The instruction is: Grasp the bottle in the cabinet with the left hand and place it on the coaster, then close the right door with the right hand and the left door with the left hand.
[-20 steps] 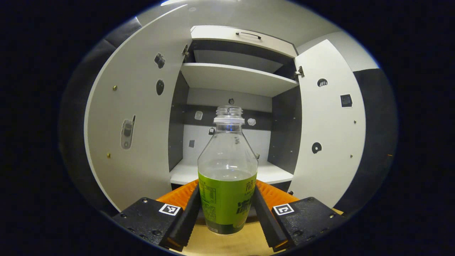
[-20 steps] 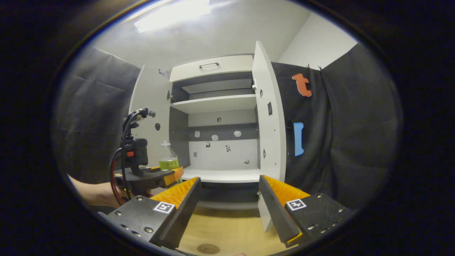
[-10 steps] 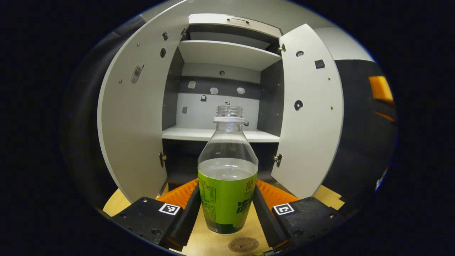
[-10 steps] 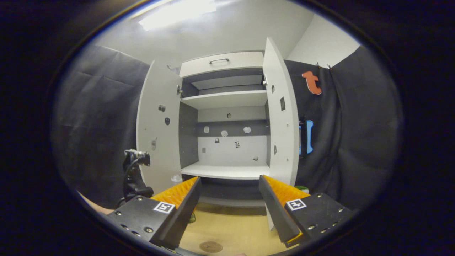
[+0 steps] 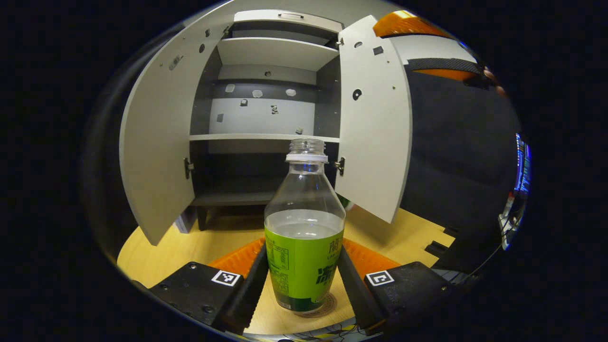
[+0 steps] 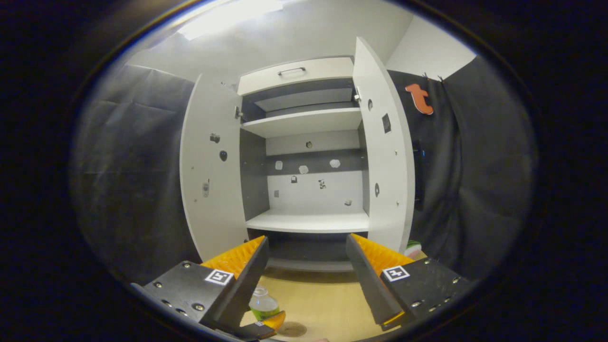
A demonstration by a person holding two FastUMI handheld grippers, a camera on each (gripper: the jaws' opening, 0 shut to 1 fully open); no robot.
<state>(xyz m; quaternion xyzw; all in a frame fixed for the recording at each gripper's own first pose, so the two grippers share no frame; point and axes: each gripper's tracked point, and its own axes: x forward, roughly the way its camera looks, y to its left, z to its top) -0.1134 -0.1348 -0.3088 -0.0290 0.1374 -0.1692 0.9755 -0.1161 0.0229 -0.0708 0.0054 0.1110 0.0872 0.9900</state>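
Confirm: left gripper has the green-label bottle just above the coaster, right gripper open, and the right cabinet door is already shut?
Not quite: the right door is open, swung wide, as the right gripper view shows; the left door is too. The rest holds: left gripper clamps the bottle over the coaster, right gripper open.

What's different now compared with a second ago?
The left gripper has carried the bottle down from shelf height to the coaster on the table; it is still clamped. The right gripper stays open, and both cabinet doors remain open.
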